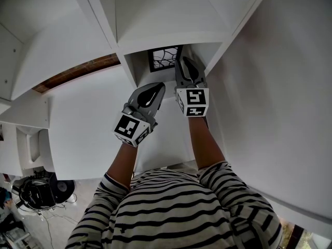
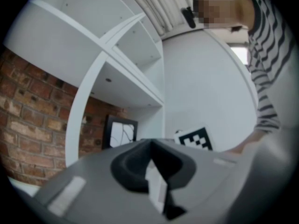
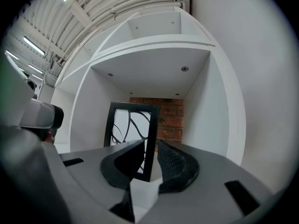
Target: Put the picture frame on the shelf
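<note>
In a lower compartment of the white shelf (image 1: 171,38), the picture frame (image 1: 165,57) stands upright on the compartment floor, a black frame around a white panel crossed by curving black lines. It sits toward the back, with the red brick wall (image 3: 164,110) showing behind it. In the head view the right gripper (image 1: 185,65) reaches into the mouth of that compartment, its marker cube (image 1: 193,101) just outside the opening. In the right gripper view the jaws of the right gripper (image 3: 150,146) stand apart with the frame's right upright (image 3: 152,125) between them. The left jaw overlaps the frame's edge, and a thin sliver of background shows between the frame and the ribbed right pad (image 3: 174,164), so nothing is pinched. The left gripper (image 1: 154,90) hangs lower and to the left, in front of the shelf's upright panel and outside the compartment. Its own view shows the jaws of the left gripper (image 2: 149,146) pressed together at the tips with nothing between them. The same view shows the frame (image 2: 120,132) deep in its compartment, brick (image 2: 32,120) to the left and the other gripper's marker cube (image 2: 194,139) to the right. A person in a striped shirt (image 1: 176,206) holds both tools with bare forearms.
</note>
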Motion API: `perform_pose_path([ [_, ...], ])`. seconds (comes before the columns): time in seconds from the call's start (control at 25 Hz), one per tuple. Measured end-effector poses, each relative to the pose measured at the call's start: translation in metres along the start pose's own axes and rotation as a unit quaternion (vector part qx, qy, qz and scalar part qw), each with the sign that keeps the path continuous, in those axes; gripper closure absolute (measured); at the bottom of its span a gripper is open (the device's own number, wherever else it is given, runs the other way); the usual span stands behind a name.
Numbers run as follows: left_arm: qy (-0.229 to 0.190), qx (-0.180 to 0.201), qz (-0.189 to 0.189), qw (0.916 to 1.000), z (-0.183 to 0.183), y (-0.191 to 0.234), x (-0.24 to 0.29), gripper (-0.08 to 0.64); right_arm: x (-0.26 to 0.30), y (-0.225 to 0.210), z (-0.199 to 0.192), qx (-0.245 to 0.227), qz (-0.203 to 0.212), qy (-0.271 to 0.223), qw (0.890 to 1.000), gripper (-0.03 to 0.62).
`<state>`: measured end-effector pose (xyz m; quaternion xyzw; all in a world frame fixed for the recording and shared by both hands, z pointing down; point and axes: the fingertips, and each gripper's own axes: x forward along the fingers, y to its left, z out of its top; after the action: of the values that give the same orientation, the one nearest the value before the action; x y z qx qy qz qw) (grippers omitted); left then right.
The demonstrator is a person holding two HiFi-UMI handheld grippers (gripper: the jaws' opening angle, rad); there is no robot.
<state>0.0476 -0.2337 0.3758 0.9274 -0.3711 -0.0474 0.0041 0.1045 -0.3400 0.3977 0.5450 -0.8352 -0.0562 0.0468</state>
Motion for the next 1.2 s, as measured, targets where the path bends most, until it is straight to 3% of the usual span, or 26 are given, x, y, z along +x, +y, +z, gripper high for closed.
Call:
perform_pose_path([
  [0.52, -0.006, 0.004, 0.004, 1.0, 0.004, 0.004, -0.005, 0.552, -0.018, 0.012, 0.009, 0.017, 0.02, -0.011, 1.0, 0.531],
  [1.2, 0.002, -0.003, 0.016, 0.9999, -0.006, 0.014, -0.037, 0.552, -0.054, 0.057, 0.009, 0.033, 0.077, -0.012, 0.996, 0.531],
])
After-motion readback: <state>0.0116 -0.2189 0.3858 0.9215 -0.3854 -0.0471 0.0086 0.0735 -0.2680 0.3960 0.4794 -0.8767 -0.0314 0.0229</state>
